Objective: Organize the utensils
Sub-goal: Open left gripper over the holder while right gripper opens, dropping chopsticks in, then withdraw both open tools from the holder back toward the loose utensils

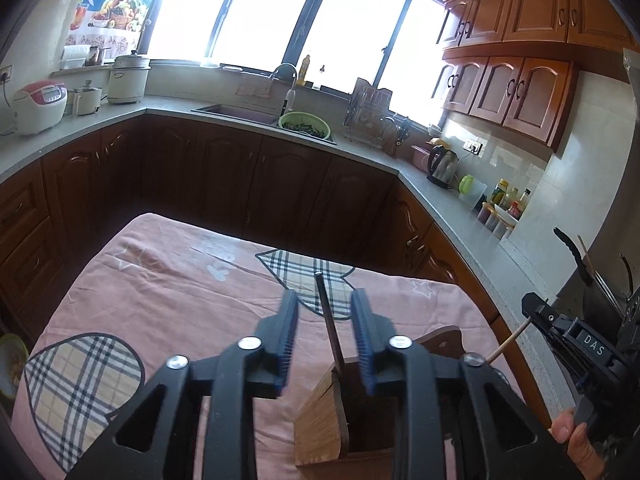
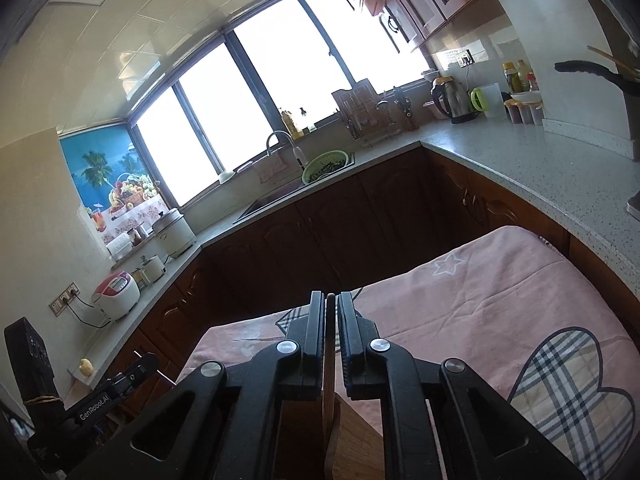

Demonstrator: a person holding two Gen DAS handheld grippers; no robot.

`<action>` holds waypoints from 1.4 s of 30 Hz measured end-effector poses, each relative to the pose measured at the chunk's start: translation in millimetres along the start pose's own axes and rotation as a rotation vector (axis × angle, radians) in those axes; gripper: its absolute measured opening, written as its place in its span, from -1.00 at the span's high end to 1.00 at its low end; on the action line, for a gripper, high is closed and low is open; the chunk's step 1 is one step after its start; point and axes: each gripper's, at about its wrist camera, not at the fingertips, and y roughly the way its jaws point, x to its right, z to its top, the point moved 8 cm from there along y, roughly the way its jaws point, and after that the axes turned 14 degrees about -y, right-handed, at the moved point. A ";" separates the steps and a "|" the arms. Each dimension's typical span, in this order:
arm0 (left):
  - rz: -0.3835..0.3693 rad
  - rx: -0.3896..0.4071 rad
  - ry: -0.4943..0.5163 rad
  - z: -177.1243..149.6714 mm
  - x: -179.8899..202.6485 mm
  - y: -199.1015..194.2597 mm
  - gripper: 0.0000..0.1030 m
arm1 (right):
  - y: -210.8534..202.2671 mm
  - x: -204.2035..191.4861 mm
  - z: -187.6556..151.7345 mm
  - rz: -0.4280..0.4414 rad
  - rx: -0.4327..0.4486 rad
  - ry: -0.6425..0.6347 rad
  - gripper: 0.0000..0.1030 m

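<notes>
In the left wrist view the left gripper (image 1: pixel 325 336) stands with its jaws apart at lower centre, a dark chopstick (image 1: pixel 329 326) rising between them untouched on either side, its lower end down in the wooden utensil holder (image 1: pixel 336 412) on the pink tablecloth (image 1: pixel 168 280). In the right wrist view the right gripper (image 2: pixel 331 334) sits at lower centre with its jaws nearly together around a thin wooden chopstick (image 2: pixel 329 364); whether the pads press on it I cannot tell. That stick's lower end reaches the holder's wooden edge at the bottom of the frame.
</notes>
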 end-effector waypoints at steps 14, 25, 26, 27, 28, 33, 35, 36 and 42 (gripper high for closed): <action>0.042 0.005 0.011 -25.4 -29.4 -82.8 -0.69 | -53.1 -9.1 -17.3 0.031 -0.009 0.015 -0.79; 0.063 -0.008 0.091 -64.9 -42.2 -173.1 -0.73 | -124.9 -37.6 -56.5 0.053 -0.028 -0.052 -0.79; 0.072 -0.008 0.102 -69.0 -43.6 -180.7 -0.73 | -132.2 -39.7 -60.8 0.051 -0.030 -0.060 -0.79; 0.072 -0.009 0.110 -72.5 -44.2 -188.7 -0.73 | -139.2 -41.5 -65.3 0.047 -0.033 -0.068 -0.79; 0.067 -0.012 0.118 -75.7 -42.4 -194.0 -0.73 | -146.3 -42.7 -69.9 0.039 -0.036 -0.077 -0.79; 0.070 -0.053 0.150 -101.1 -44.9 -219.1 -0.73 | -178.1 -45.9 -100.8 0.004 -0.059 -0.114 -0.79; 0.075 -0.078 0.150 -111.6 -47.8 -224.4 -0.73 | -186.0 -42.8 -115.4 -0.006 -0.082 -0.113 -0.79; 0.077 -0.089 0.146 -114.8 -49.0 -226.1 -0.73 | -189.5 -40.7 -123.0 -0.014 -0.094 -0.112 -0.79; 0.105 -0.159 0.154 -141.1 -58.8 -228.5 -0.73 | -202.9 -22.6 -168.1 -0.062 -0.168 -0.072 -0.79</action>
